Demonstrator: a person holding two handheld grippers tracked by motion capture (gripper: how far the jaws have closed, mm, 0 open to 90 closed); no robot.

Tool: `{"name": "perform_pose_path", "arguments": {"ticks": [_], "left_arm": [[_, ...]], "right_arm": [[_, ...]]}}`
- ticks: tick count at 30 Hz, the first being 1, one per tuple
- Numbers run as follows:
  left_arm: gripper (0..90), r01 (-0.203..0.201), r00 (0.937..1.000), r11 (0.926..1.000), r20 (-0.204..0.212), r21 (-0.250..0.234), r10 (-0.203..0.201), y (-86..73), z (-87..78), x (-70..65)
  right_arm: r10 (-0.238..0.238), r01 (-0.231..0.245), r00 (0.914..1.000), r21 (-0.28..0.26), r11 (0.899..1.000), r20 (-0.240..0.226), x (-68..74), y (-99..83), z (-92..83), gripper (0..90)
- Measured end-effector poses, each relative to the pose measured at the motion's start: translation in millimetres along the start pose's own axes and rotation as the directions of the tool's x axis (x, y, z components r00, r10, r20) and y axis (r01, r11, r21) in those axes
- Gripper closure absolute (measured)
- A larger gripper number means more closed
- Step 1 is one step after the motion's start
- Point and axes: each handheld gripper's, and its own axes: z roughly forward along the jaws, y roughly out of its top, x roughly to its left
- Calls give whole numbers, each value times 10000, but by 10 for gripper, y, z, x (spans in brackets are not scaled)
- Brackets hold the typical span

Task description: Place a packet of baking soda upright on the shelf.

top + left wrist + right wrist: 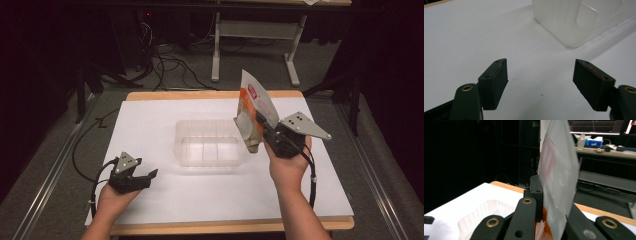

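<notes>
A white and orange snack pouch (255, 107) hangs in the air just right of the clear plastic container (210, 142), tilted, with my right gripper (261, 124) shut on its lower part. In the right gripper view the pouch (557, 175) stands pinched between the black jaws, and the container (486, 213) lies below to the left. My left gripper (150, 175) rests low over the white table surface at the front left, open, with nothing between its fingers (496, 80). The container's corner (574, 22) shows ahead of it in the left gripper view.
The white board (150, 125) covers a wooden table top. Cables (82, 150) trail off the table's left side. Behind the table stand a grey frame (255, 35) and more floor cables. A far desk with a tissue box (594, 142) shows in the right gripper view.
</notes>
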Motion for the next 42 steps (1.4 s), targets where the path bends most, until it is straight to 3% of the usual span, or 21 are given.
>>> {"name": "perform_pose_path", "arguments": {"ticks": [9, 18, 42], "left_arm": [[284, -69, 10000, 10000, 37, 47, 69, 5, 4, -4], [284, -99, 9999, 10000, 44, 2, 99, 11, 10, -9], [284, -189, 9998, 9998, 29, -17, 190, 18, 12, -8]], "right_arm": [[19, -14, 9989, 102, 9999, -477, 215, -34, 256, 900], [68, -48, 9979, 314, 9995, -637, 353, -102, 483, 900], [13, 20, 9993, 897, 9960, -364, 557, -318, 918, 900]]}}
